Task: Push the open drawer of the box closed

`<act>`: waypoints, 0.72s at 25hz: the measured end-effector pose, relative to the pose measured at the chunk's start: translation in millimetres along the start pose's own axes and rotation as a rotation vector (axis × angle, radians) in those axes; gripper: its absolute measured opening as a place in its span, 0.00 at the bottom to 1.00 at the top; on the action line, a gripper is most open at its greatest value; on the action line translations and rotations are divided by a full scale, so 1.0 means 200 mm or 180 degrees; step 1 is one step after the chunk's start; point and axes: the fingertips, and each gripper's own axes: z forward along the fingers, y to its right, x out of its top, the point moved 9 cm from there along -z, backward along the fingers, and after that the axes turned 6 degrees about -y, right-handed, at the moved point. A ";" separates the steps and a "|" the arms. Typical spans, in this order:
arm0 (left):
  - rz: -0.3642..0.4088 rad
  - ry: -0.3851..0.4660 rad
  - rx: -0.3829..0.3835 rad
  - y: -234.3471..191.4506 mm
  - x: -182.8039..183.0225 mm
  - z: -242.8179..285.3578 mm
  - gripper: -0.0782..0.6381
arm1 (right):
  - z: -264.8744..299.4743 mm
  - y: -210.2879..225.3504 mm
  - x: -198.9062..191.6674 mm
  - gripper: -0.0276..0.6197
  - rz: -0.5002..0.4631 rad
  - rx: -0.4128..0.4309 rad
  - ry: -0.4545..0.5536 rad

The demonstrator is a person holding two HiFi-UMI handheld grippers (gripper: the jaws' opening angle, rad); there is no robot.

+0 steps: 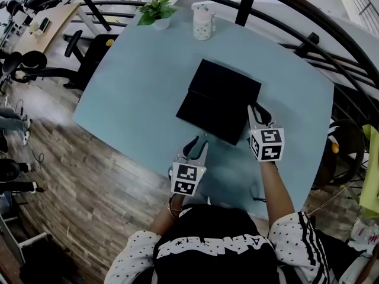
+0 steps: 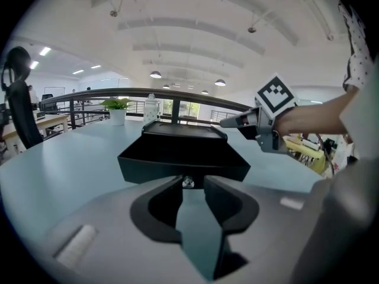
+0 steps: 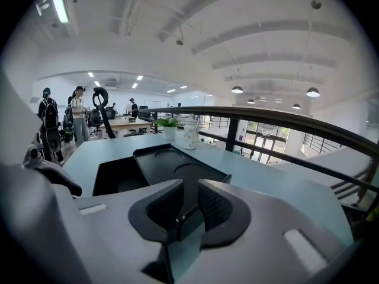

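A pale blue desk (image 1: 136,81) fills most of the head view, running from upper left to lower right. At its middle sits a flat black box (image 1: 228,87). The box's top shows two shallow round hollows in the right gripper view, with nothing standing in them. The drawer (image 1: 210,118) is pulled out of the box toward the lower left of the frame, facing the person. Seen from the right gripper view, its inside is a plain dark well, and no contents can be made out. The right tool (image 1: 256,108) lies at the box's right corner, right of centre in the head view. Its jaws are narrow, and the box's near rim runs between the pads and seems pinched there. The left tool (image 1: 197,144) sits below the drawer in the frame, just short of its front panel. Its jaws stand moderately apart and hold nothing. Toward the top of the frame, at the desk's far edge, a green plant (image 1: 157,7) stands in a white pot (image 1: 161,23). Just right of it is a lidded, dotted white jar (image 1: 202,23); what it holds cannot be told. Smallest is the drawer's little metal knob (image 2: 188,183), which shows in the left gripper view right at the gap between that tool's tips, untouched by either pad.
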 end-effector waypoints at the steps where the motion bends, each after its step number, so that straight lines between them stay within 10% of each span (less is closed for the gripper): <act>1: -0.0006 -0.0011 0.0018 0.00 0.00 0.01 0.11 | 0.01 0.01 -0.01 0.13 -0.0004 -0.0008 -0.0015; 18: -0.0065 -0.0178 0.0145 -0.01 -0.03 0.14 0.11 | 0.15 0.10 -0.05 0.17 0.0419 -0.0066 -0.0208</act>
